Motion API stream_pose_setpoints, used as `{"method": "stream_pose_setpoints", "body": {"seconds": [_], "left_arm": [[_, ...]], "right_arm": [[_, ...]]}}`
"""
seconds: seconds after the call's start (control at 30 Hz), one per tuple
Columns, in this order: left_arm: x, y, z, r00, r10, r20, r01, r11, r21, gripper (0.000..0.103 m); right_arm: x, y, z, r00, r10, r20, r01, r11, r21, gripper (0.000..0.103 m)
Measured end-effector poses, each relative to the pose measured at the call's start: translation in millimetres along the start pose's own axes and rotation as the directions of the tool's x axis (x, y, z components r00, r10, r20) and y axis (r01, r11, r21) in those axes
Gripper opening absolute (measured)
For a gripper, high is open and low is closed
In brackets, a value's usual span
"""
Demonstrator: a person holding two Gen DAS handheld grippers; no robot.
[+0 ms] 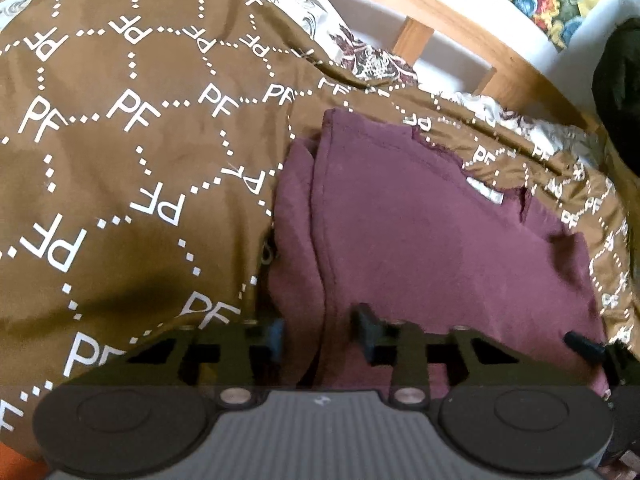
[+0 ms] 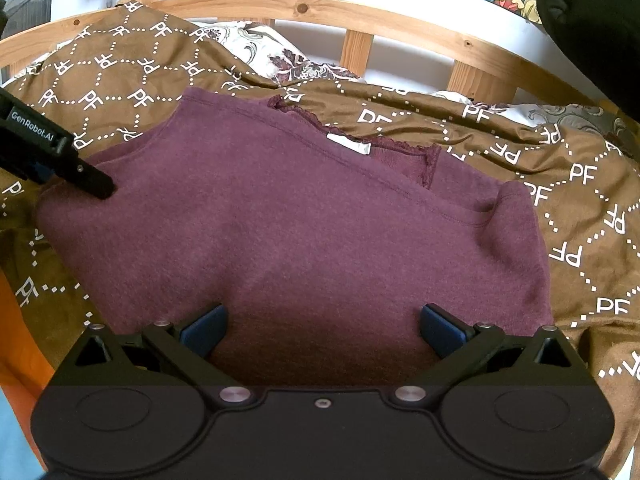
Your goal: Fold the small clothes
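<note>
A maroon top [image 2: 288,216] with a lace-trimmed neckline and a white label lies on the brown "PF" bedspread [image 2: 580,184], its sides folded in. My right gripper [image 2: 322,330] is open over its near hem, holding nothing. My left gripper [image 1: 318,334] is partly closed around a fold at the top's [image 1: 420,240] left edge, with maroon cloth between the pads. In the right wrist view the left gripper [image 2: 94,182] touches the top's left side. The right gripper's fingertip [image 1: 582,344] shows at the lower right of the left wrist view.
A wooden slatted bed frame [image 2: 356,52] runs along the back against a white wall. A floral pillow [image 2: 280,60] lies under the bedspread's far edge. A dark garment [image 2: 592,32] hangs at the right. Orange fabric [image 2: 24,344] shows at the lower left.
</note>
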State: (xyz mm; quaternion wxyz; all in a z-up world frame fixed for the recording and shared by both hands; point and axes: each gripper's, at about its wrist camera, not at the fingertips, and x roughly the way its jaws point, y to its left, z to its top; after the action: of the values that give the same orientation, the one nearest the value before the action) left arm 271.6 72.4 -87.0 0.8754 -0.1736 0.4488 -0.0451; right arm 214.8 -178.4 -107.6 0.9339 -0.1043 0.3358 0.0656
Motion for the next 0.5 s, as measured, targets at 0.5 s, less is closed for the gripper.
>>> {"method": "stream_pose_setpoints", "body": {"seconds": [0.5], "left_arm": [[-58, -120, 16, 0.972, -0.178, 0.154, 0.127, 0.947, 0.295, 0.015]], "right_arm": [[-25, -67, 11, 0.999, 0.022, 0.026, -0.030, 0.929, 0.368, 0.102]]}}
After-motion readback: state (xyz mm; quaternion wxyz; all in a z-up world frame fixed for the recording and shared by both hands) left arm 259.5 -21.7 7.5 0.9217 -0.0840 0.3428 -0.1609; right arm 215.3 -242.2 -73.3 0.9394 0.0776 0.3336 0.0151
